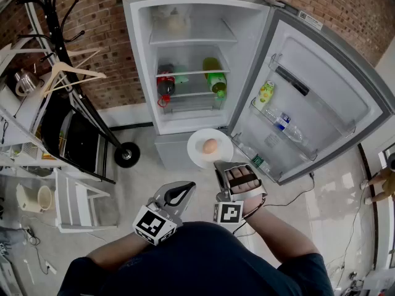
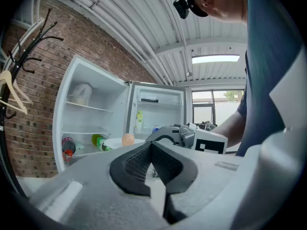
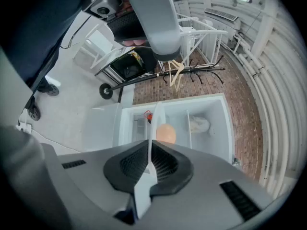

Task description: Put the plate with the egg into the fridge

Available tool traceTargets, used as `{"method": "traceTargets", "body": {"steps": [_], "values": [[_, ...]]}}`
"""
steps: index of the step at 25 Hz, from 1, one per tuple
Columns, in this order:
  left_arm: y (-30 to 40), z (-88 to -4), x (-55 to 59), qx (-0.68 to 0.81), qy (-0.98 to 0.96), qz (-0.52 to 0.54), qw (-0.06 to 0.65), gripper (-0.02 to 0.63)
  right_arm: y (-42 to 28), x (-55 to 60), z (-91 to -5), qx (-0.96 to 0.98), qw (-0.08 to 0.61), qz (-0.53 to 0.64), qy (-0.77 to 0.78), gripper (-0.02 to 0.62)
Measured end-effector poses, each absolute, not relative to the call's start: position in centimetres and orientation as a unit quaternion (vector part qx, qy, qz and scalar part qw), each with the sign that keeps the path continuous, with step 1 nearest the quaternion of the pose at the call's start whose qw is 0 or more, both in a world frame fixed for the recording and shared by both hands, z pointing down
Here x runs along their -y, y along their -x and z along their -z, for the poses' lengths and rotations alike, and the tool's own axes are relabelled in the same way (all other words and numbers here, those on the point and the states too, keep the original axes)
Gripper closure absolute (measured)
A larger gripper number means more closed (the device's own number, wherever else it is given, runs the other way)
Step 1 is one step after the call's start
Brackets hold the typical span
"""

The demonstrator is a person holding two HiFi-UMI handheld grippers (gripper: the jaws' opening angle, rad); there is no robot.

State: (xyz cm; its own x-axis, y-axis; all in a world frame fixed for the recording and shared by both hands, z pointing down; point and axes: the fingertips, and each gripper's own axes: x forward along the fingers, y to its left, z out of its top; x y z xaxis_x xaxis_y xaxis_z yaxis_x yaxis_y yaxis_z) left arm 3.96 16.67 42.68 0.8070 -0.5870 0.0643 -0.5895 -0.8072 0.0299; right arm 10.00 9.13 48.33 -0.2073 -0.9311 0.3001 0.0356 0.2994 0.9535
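A white plate (image 1: 200, 151) carrying a brown egg (image 1: 210, 145) hovers level in front of the open fridge (image 1: 143, 54), just outside its lower shelves. My right gripper (image 1: 221, 165) is shut on the plate's near rim. In the right gripper view the plate (image 3: 154, 121) runs edge-on out of the closed pads, with the egg (image 3: 166, 133) beyond them. My left gripper (image 1: 186, 187) hangs lower and to the left, shut with nothing in it. The left gripper view shows its pads (image 2: 144, 162) meeting, with the plate (image 2: 111, 143) and egg (image 2: 127, 139) beyond.
The fridge door (image 1: 321, 97) stands wide open to the right, with bottles (image 1: 285, 124) in its racks. A red-capped bottle (image 1: 165, 85) and a green bottle (image 1: 216, 80) lie on the middle shelf. A coat rack (image 1: 58, 73), a black cart (image 1: 77, 140) and a white rack (image 1: 77, 202) stand to the left.
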Motion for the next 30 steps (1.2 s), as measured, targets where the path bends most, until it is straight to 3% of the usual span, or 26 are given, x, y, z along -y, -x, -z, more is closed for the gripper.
{"method": "traceTargets", "body": {"steps": [30], "values": [[-6.1,-44.6,-15.2,0.365,-0.930,-0.024,0.042,0.601,-11.1,-5.8,-48.2,0.639,0.474,0.493,-0.352,0.577]]}}
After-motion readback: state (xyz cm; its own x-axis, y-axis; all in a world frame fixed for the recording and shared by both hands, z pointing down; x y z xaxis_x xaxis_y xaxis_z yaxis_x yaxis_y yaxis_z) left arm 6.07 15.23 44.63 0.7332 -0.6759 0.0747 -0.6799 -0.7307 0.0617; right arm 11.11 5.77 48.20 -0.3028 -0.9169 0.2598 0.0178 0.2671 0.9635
